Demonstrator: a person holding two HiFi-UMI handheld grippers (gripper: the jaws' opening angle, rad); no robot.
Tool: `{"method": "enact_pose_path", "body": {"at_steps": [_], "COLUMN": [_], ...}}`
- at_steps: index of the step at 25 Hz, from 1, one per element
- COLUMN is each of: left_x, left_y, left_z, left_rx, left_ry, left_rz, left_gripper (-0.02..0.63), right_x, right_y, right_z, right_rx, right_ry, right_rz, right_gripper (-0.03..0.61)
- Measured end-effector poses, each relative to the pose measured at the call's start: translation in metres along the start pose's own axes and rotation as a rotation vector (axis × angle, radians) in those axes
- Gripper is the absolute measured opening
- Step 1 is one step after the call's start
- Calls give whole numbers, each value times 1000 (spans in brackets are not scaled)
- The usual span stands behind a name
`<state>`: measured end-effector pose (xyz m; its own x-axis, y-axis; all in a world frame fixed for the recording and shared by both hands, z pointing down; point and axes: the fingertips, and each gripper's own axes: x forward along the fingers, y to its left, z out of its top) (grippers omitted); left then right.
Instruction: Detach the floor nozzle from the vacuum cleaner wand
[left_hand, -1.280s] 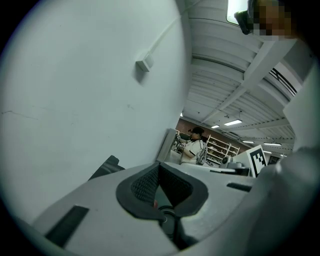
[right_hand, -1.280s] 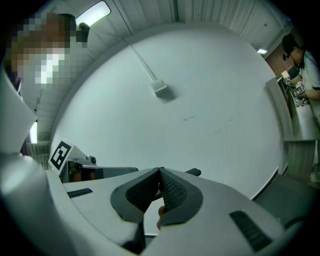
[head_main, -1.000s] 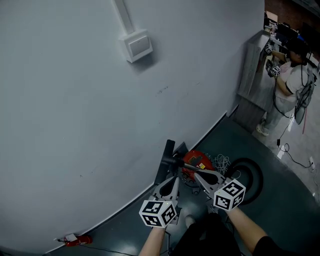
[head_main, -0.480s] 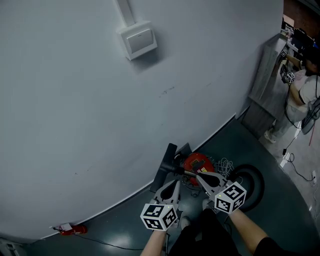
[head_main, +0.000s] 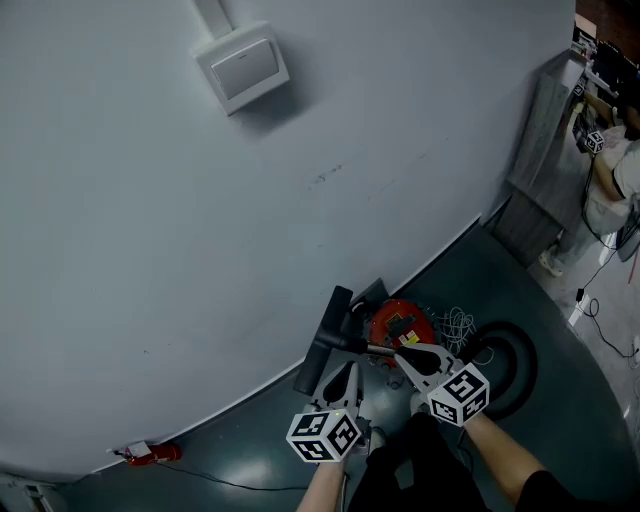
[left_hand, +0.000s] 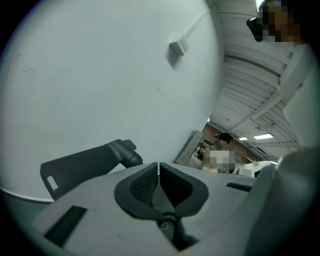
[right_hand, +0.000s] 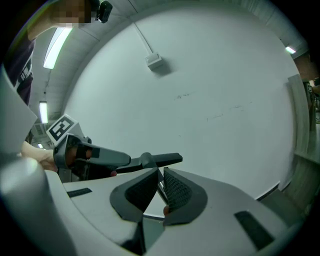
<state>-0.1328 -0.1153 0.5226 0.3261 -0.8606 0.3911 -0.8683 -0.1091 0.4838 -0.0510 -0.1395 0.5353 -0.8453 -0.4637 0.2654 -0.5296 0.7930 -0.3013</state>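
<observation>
The black floor nozzle lies on the dark floor against the grey wall, with the thin silver wand running right from its neck toward the red vacuum cleaner body. My left gripper hovers just in front of the nozzle, its jaws shut with nothing between them. My right gripper is over the wand's right end, jaws shut to a narrow slit; I cannot tell if anything sits in it. The nozzle and left gripper show beyond it.
A white wall box with a conduit is mounted high on the wall. A coil of white cable and a black round base lie right of the vacuum. A small red object sits by the wall at left. Another person stands by a grey cabinet.
Both grippers have sunk lower toward the floor and the nozzle, staying shut. The head view has swung, so the wall box sits further left and the nozzle looks more tilted.
</observation>
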Motion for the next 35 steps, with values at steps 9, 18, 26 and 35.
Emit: {"method": "enact_pose_path", "body": {"at_steps": [9, 18, 26, 35], "left_x": [34, 59, 76, 81], "left_y": [39, 59, 68, 72], "left_z": [-29, -33, -35, -32], "left_rx": [-127, -224, -255, -264], "left_ry": [34, 48, 43, 14], "left_rz": [107, 179, 201, 205], "left_gripper": [70, 196, 207, 199], "right_x": [40, 79, 108, 114], "right_y": [-12, -14, -13, -13], "right_z": [-59, -89, -106, -108], "right_rx": [-180, -400, -453, -487], "right_ry": [126, 235, 257, 250], "right_rz": [78, 171, 211, 225], "right_gripper": [92, 167, 170, 152]}}
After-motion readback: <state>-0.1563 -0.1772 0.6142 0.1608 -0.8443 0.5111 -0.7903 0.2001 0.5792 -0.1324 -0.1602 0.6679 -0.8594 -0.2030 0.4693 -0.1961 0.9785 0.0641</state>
